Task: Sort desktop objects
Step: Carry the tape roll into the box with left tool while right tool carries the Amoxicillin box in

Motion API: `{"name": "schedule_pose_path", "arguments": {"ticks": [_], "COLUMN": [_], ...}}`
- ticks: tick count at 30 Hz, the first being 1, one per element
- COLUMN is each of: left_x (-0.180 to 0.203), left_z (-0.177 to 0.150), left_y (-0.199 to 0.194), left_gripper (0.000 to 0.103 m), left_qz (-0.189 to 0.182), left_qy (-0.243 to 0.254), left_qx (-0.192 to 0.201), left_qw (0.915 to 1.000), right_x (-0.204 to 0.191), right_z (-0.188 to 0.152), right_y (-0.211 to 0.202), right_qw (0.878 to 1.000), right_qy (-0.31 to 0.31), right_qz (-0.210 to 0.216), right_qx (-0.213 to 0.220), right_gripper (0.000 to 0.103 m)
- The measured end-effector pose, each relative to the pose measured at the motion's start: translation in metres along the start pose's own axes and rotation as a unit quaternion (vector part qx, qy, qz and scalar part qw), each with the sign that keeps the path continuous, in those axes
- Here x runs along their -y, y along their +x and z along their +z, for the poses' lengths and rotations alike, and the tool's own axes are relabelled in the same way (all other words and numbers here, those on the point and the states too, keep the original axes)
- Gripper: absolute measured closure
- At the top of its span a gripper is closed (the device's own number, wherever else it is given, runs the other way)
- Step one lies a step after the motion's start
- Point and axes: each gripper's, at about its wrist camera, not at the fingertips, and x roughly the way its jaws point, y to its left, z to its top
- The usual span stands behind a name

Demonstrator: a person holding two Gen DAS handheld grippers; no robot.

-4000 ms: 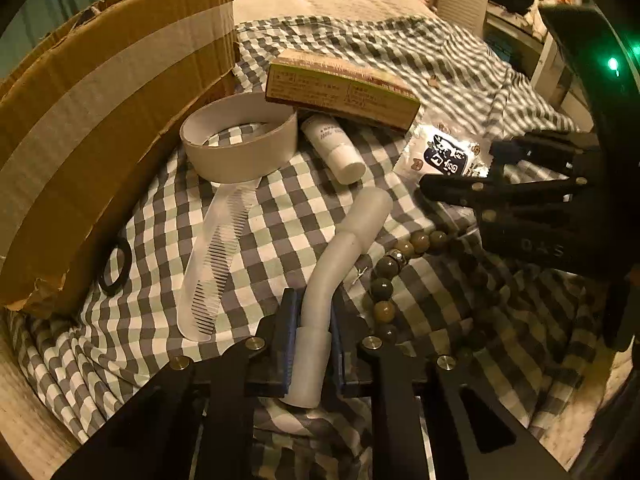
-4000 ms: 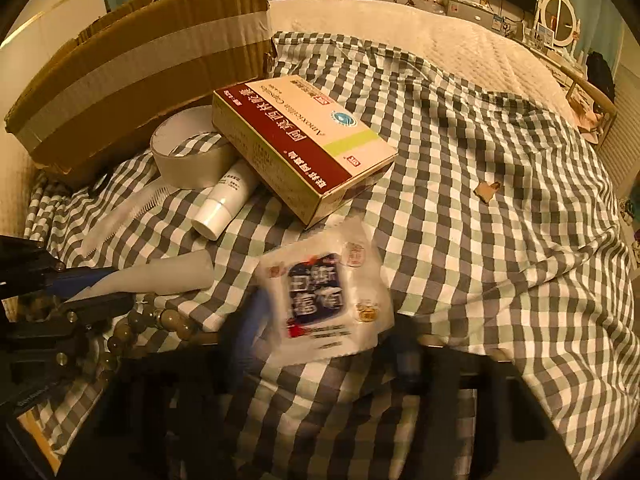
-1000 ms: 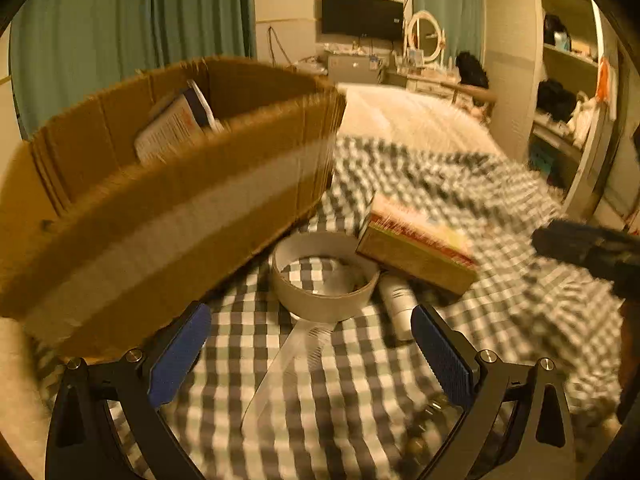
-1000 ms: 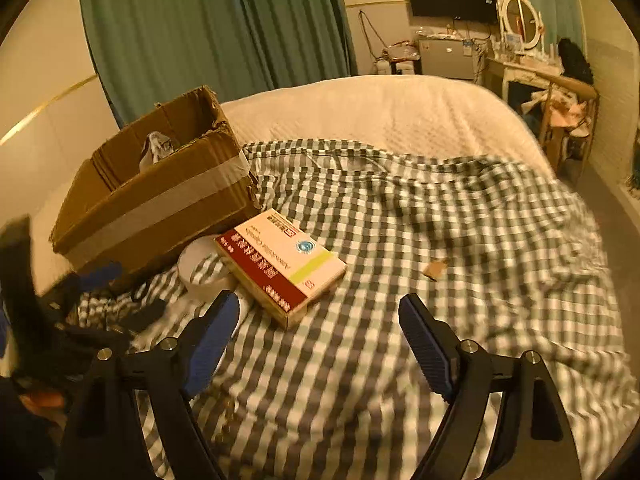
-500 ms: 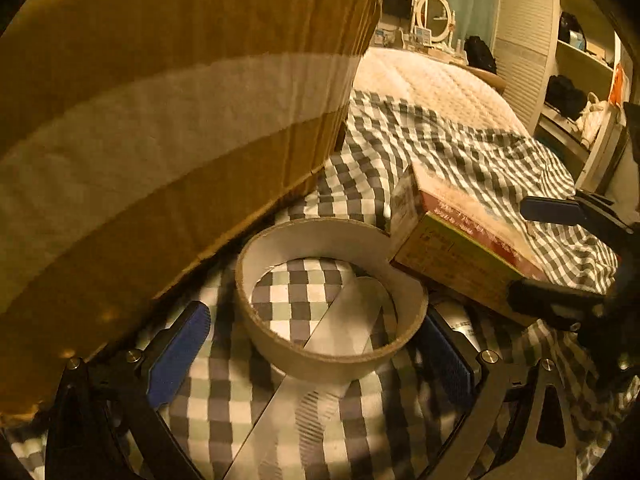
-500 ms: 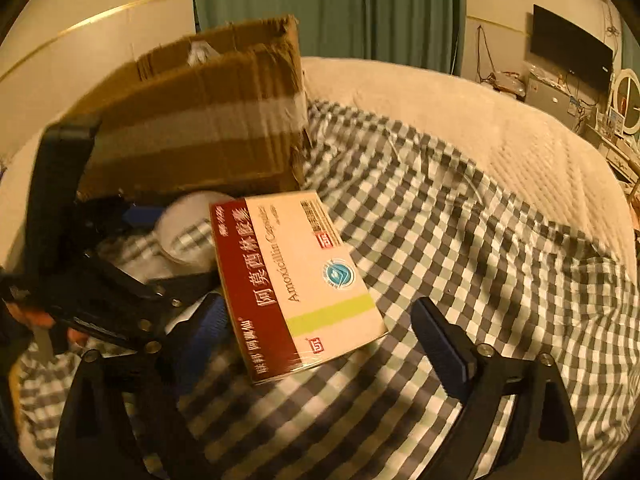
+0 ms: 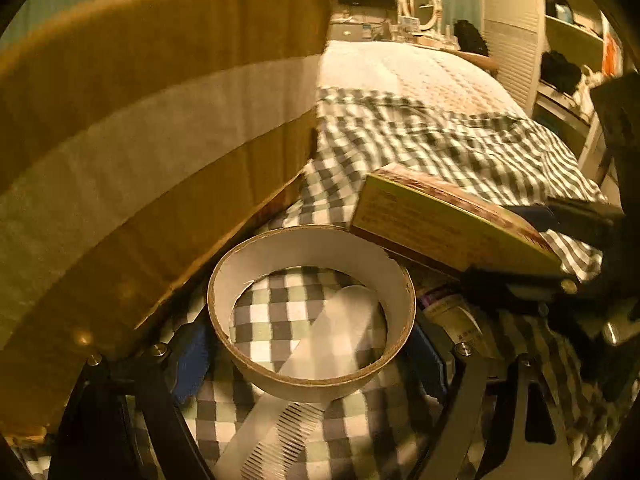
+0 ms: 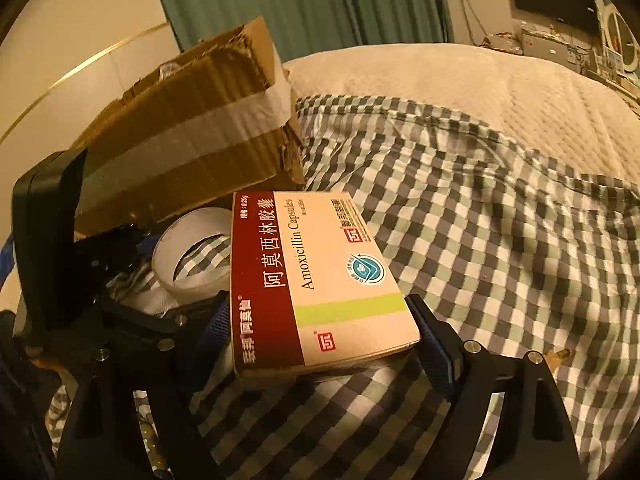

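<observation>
A cardboard tape ring (image 7: 400, 280) lies on the checked cloth with a translucent comb (image 7: 280, 436) running under it. My left gripper (image 7: 312, 356) is shut on the ring, a blue pad against each side. The red and white Amoxicillin box (image 8: 320, 280) sits tilted, its far corner over the ring's (image 8: 192, 252) rim. My right gripper (image 8: 326, 340) is shut on the box, its pads pressed to both long sides; the left wrist view shows its fingers (image 7: 520, 280) across the box (image 7: 440, 224). A white tube (image 7: 456, 320) peeks out from under the box.
A big taped cardboard box (image 7: 140, 160), also in the right wrist view (image 8: 192, 132), stands close behind the ring at the left. The checked cloth (image 8: 500, 240) spreads to the right over a cream quilt (image 8: 480, 80). A small brown scrap (image 8: 560, 356) lies on the cloth.
Both grippers dropped from high above the bed to the objects. The left pads narrowed onto the ring and the right pads onto the medicine box. The bent tube and sachet from 4 s ago are out of view.
</observation>
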Motion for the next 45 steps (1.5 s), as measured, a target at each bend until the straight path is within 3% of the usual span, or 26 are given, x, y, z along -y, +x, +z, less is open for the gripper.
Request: {"name": "schedule_pose_path", "arguments": {"ticks": [9, 14, 17, 22, 23, 24, 25, 27, 30, 33, 35, 37, 38, 39, 40, 42, 45], "left_x": [-0.001, 0.007, -0.001, -0.015, -0.018, -0.026, -0.034, -0.047, -0.068, -0.085, -0.096, -0.101, -0.103, -0.104, -0.104, -0.099, -0.099], "left_z": [0.004, 0.007, 0.006, 0.017, 0.021, 0.027, 0.032, 0.041, 0.052, 0.042, 0.034, 0.033, 0.031, 0.032, 0.032, 0.032, 0.031], "left_y": [-0.053, -0.092, -0.117, -0.159, -0.167, -0.179, -0.188, -0.203, -0.210, -0.206, -0.197, -0.190, -0.189, -0.187, -0.187, -0.183, -0.178], "left_gripper": [0.017, 0.017, 0.017, 0.017, 0.017, 0.017, 0.017, 0.017, 0.017, 0.017, 0.017, 0.017, 0.017, 0.017, 0.017, 0.017, 0.017], "left_qz": [-0.031, -0.027, -0.033, -0.014, -0.010, -0.004, 0.005, 0.018, 0.006, -0.007, -0.018, -0.016, -0.013, -0.012, -0.015, -0.023, -0.039], "left_qy": [-0.037, -0.022, -0.044, -0.053, -0.055, -0.061, -0.069, -0.088, -0.107, -0.126, -0.139, -0.144, -0.145, -0.145, -0.145, -0.146, -0.154], "left_qx": [0.024, 0.041, 0.041, 0.059, 0.065, 0.074, 0.084, 0.102, 0.103, 0.104, 0.095, 0.085, 0.083, 0.083, 0.084, 0.086, 0.076], "left_qw": [0.9985, 0.9986, 0.9976, 0.9968, 0.9963, 0.9953, 0.9940, 0.9908, 0.9888, 0.9865, 0.9855, 0.9858, 0.9859, 0.9859, 0.9858, 0.9853, 0.9843], "right_x": [-0.015, -0.011, -0.023, -0.055, -0.063, -0.069, -0.075, -0.083, -0.087, -0.082, -0.078, -0.073, -0.075, -0.080, -0.085, -0.104, -0.125], "right_z": [-0.006, -0.039, -0.051, -0.035, -0.029, -0.022, -0.014, 0.007, 0.027, 0.017, -0.001, -0.019, -0.029, -0.036, -0.041, -0.053, -0.067], "right_y": [-0.059, -0.111, -0.134, -0.177, -0.185, -0.195, -0.202, -0.209, -0.196, -0.167, -0.147, -0.127, -0.122, -0.121, -0.121, -0.124, -0.120], "right_qw": [0.999, 0.993, 0.988, 0.988, 0.988, 0.988, 0.988, 0.986, 0.985, 0.981, 0.977, 0.974, 0.973, 0.974, 0.976, 0.981, 0.981], "right_qy": [0.008, 0.070, 0.080, 0.070, 0.064, 0.059, 0.056, 0.057, 0.041, 0.055, 0.069, 0.071, 0.063, 0.057, 0.052, 0.025, -0.044], "right_qz": [-0.047, -0.092, -0.127, -0.138, -0.140, -0.143, -0.146, -0.155, -0.167, -0.172, -0.181, -0.188, -0.196, -0.197, -0.191, -0.173, -0.152], "right_qx": [-0.007, -0.012, -0.023, -0.011, -0.006, -0.003, -0.001, -0.016, -0.036, -0.066, -0.084, -0.106, -0.105, -0.099, -0.095, -0.086, -0.114], "right_gripper": [0.020, 0.021, 0.021, 0.024, 0.028, 0.061, 0.071, 0.071, 0.071, 0.071, 0.080, 0.080, 0.079, 0.066, 0.040, 0.020, 0.015]}}
